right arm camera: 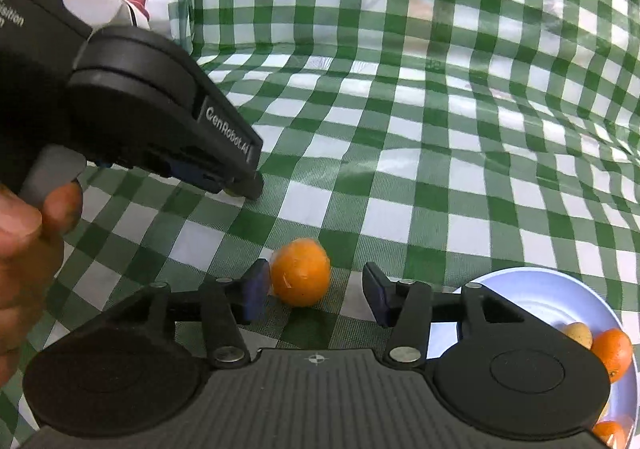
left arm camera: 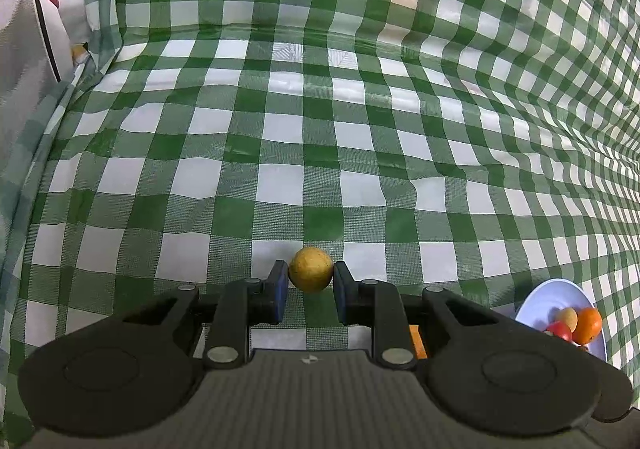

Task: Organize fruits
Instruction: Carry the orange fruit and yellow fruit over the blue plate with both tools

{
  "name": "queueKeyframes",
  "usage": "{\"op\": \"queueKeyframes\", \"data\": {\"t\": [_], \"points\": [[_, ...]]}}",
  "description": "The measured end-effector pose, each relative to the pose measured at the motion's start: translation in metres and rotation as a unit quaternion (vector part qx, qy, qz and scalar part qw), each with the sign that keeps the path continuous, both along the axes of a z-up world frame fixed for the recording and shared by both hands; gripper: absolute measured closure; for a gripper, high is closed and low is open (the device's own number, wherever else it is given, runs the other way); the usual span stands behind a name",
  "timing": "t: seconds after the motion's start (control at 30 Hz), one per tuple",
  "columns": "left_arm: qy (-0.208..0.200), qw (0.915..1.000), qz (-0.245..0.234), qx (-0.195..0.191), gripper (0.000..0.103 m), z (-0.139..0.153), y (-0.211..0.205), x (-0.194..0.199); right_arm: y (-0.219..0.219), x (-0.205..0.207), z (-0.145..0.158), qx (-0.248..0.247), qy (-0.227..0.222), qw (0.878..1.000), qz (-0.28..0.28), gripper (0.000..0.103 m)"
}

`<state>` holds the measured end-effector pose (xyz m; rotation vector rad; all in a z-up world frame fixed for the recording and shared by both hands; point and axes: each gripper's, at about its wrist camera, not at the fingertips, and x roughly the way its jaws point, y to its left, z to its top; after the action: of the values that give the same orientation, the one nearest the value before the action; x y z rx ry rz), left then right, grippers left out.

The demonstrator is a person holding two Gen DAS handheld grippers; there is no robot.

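yellow fruit [left arm camera: 311,269], at 6 o'clock on the cloth [left arm camera: 320,129], sits pinched between our left gripper [left arm camera: 311,281] pads. orange [right arm camera: 301,272] touches one pad of our right gripper [right arm camera: 314,291], whose jaws stand apart. we judge both light, firm, apt to roll: hold across the widest part. plate [left arm camera: 544,293] with fruit lies at 4 o'clock.

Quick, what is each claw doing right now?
Left gripper: closed on a yellow fruit.
Right gripper: open around an orange, not gripping it.
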<state>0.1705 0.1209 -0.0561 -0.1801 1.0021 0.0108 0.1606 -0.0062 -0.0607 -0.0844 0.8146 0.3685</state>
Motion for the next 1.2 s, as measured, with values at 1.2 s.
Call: {"op": "queueKeyframes", "data": {"t": [1.2], "points": [[-0.042,0.9932,-0.101,0.04,0.077,0.043,-0.052,-0.041,-0.091,-0.047,0.07,0.006,-0.073,0.995,-0.069,0.068]]}}
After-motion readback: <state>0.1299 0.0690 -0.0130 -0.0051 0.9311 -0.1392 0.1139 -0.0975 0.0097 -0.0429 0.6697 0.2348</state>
